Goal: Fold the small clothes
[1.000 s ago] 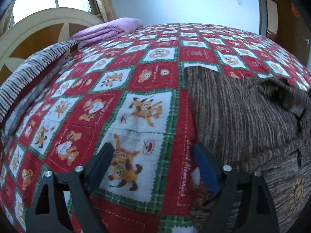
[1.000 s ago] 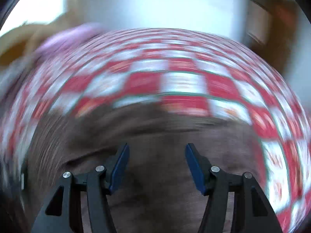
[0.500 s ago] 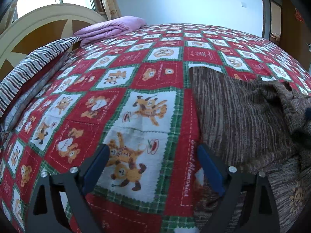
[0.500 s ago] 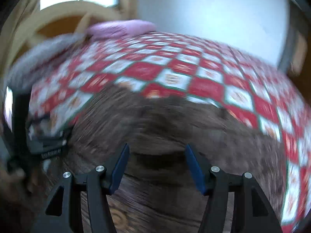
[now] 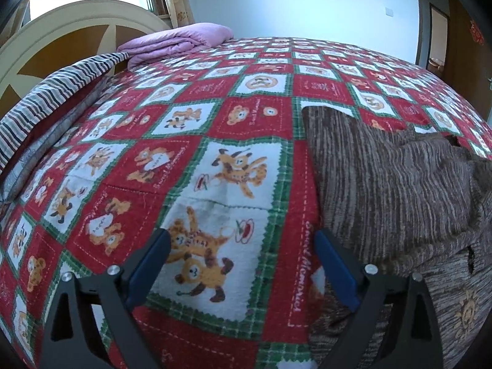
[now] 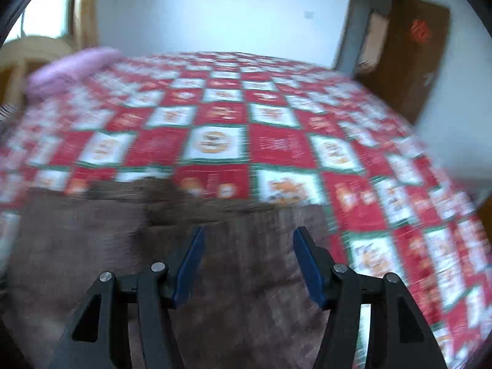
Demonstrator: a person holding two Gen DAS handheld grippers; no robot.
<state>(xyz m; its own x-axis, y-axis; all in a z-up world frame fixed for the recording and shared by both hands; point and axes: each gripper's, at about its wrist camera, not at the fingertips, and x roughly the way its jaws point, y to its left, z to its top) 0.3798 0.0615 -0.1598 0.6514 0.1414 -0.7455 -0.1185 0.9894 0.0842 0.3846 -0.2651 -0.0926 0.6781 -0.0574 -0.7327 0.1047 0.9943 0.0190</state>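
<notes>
Bedspread (image 5: 190, 141) in red, white and green bear squares fills the left wrist view, and the left gripper (image 5: 241, 266) hangs over it with its jaws spread wide and nothing between them; only a white patch with two bears shows in the gap. Far beyond the left-hand finger, a striped blanket (image 5: 58, 92) lies along the bed's edge, with a cream headboard (image 5: 61, 33) behind it. Ahead of the jaws and well apart from them, a folded lilac quilt (image 5: 181, 41) rests at the far end. Just beside the right-hand finger and running ahead of it lies the brown striped garment (image 5: 384, 178), rumpled toward its right side; its near edge passes behind that finger, though whether they touch I cannot tell.

In the right wrist view, which is badly blurred, the right gripper (image 6: 247, 266) also stands wide open and holds nothing. The same garment (image 6: 92, 246) spreads beneath and between the jaws and off to their left. The bedspread (image 6: 276, 141) stretches ahead and to their right, a brown door (image 6: 409, 49) beyond.
</notes>
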